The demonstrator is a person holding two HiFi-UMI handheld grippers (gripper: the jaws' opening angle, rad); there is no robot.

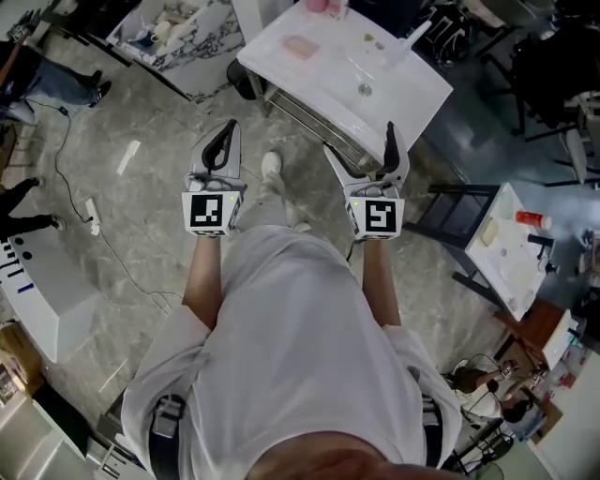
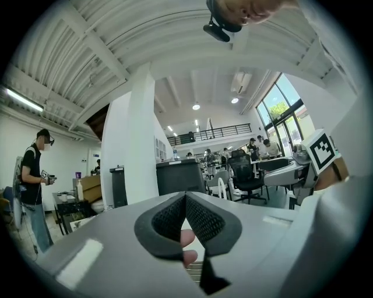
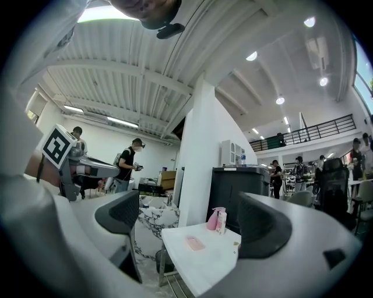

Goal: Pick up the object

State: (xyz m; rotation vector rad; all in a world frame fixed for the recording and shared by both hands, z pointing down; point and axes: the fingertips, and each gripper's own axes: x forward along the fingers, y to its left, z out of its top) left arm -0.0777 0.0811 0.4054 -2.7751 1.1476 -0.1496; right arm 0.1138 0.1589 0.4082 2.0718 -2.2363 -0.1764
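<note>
Your white shirt fills the lower part of the head view, nearest the lens. Beyond it, both tools point toward the white table. You hold the left gripper over the floor, off the table's left corner, with its jaws together. You hold the right gripper at the table's near edge, with its jaws spread wide. The pink flat object lies on the table's far left part, well apart from both tools. A pink bottle stands at the table's far edge.

Left gripper view: the left gripper is closed tip to tip and holds nothing. Your fingers show behind its pads.

Right gripper view: the right gripper stands fully open, with no item between its pads. The white table appears through the gap. The pink flat object rests on the tabletop. The pink bottle and a white carton stand just beside each other at the table's far edge.
</note>
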